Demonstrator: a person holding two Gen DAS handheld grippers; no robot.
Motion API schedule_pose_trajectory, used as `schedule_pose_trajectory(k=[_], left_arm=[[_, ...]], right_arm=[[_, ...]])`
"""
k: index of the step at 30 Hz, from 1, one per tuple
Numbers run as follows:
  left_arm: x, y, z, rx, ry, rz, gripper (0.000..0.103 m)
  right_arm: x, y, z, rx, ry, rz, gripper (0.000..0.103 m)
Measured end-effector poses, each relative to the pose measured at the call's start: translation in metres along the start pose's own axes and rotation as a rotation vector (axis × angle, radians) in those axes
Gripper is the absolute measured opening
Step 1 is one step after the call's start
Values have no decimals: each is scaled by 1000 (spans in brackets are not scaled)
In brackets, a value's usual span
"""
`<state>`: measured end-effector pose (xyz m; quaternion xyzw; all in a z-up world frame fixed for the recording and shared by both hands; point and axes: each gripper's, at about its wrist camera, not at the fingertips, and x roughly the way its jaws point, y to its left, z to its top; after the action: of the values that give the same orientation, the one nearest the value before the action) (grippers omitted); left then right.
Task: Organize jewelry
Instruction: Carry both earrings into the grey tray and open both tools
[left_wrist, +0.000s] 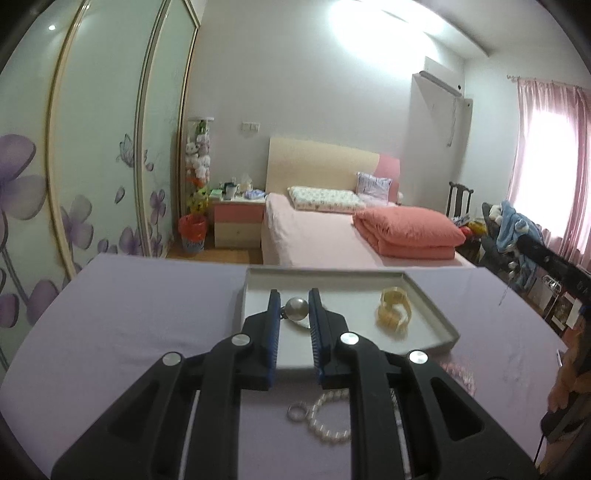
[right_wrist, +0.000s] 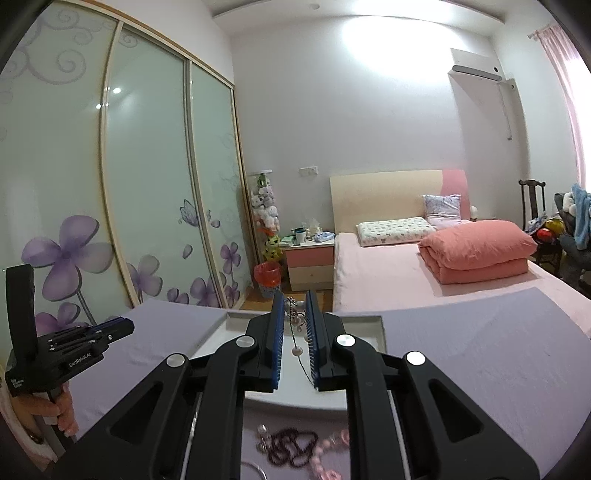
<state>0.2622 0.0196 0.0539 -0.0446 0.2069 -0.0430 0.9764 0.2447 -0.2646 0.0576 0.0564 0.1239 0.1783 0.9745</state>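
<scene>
A white tray (left_wrist: 432, 314) lies on the lilac table. In it sit a gold bangle (left_wrist: 394, 312) and a silver pendant. My left gripper (left_wrist: 293, 295) is shut on the silver pendant (left_wrist: 296, 308), holding it just above the tray floor. My right gripper (right_wrist: 295, 297) is shut on a thin beaded chain (right_wrist: 295, 325) that hangs down between the fingers over the tray (right_wrist: 376, 332), with a pearl (right_wrist: 296, 351) at its end. A white pearl bracelet (left_wrist: 328, 417) and a silver ring (left_wrist: 296, 411) lie on the table below the left gripper.
A dark bead bracelet (right_wrist: 291, 446) and a pink bead bracelet (right_wrist: 328, 450) lie on the table under the right gripper. The left gripper body (right_wrist: 62, 350) shows at the left of the right wrist view. A bed (left_wrist: 325, 236) stands beyond the table.
</scene>
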Motion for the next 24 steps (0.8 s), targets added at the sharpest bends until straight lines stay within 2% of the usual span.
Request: schedule_pose_trajectory(k=[8, 15, 24], left_arm=[[47, -17, 19, 16, -21, -27, 16], [101, -15, 15, -21, 28, -20, 16], [147, -15, 1, -19, 106, -14, 16]], right_arm=[[57, -8, -3, 23, 53, -7, 13], [106, -22, -21, 54, 118, -48, 13], [137, -25, -45, 76, 215, -47, 14]])
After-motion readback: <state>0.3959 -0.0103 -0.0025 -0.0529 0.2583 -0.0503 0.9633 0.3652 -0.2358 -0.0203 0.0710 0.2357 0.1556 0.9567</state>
